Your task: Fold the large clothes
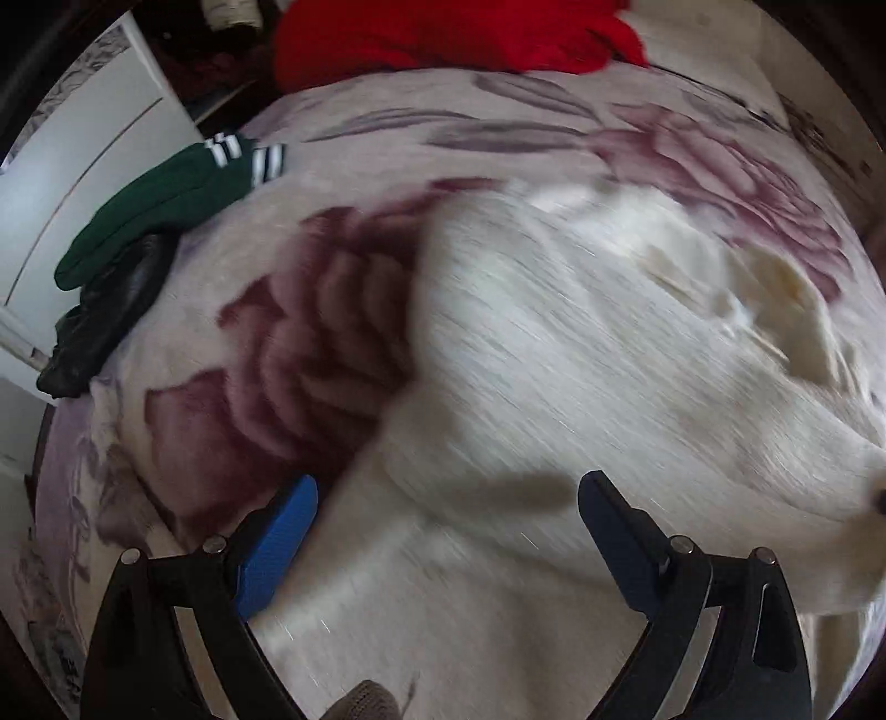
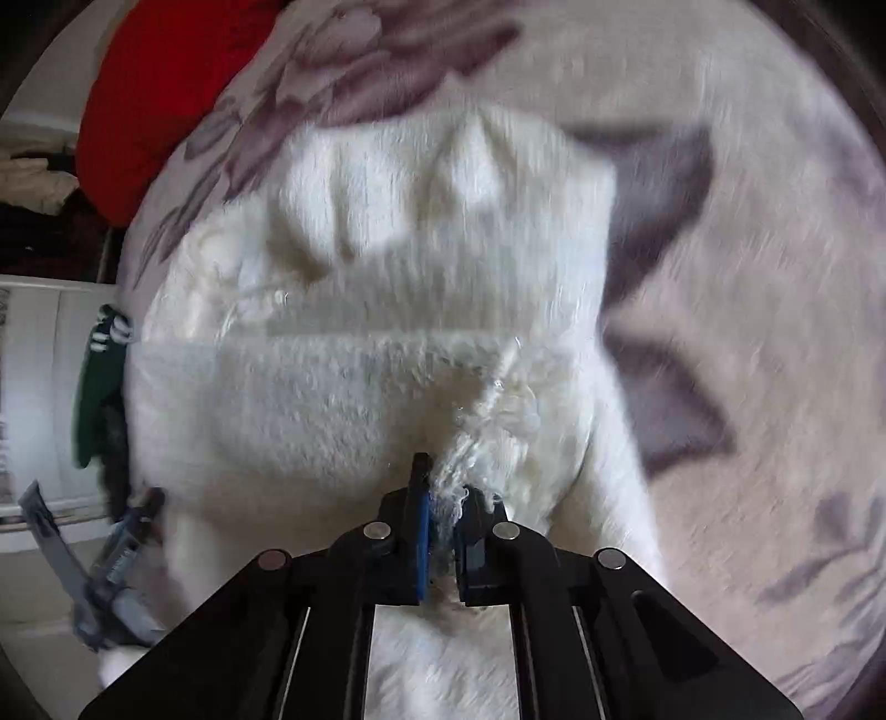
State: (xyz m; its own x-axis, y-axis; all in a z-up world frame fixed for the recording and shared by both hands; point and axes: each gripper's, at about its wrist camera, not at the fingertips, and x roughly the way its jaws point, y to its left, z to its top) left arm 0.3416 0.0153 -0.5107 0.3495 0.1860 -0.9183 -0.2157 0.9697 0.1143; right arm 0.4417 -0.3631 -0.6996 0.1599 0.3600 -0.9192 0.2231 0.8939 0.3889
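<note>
the white fleece garment (image 2: 354,387) lies spread on the bed, over a floral blanket (image 1: 310,332) with big maroon roses on a pale ground. the right hand-held gripper (image 2: 443,498) is clenched on a tuft of the garment's edge, at about 6 o'clock in the right wrist view; curly pile bunches out between the blue pads, so the grip looks firm enough to carry that edge over for a fold. the left hand-held gripper (image 1: 448,493) stands released, its jaws wide apart above the fleece at 6 o'clock in its own view, nothing pinched between them; i judge it is placed to take a second hold so the cloth can be lifted evenly.

the fleece is thick, soft and shaggy, cream-white, with loose humps and creases toward 12 o'clock in the right wrist view; it should drape heavily and slip little. both views are smeared by motion blur.

at 10 o'clock in the left wrist view a green garment (image 1: 160,199) with white stripes lies on a black garment (image 1: 105,321) at the bed's edge. a red garment (image 1: 443,39) is heaped at 12 o'clock.
</note>
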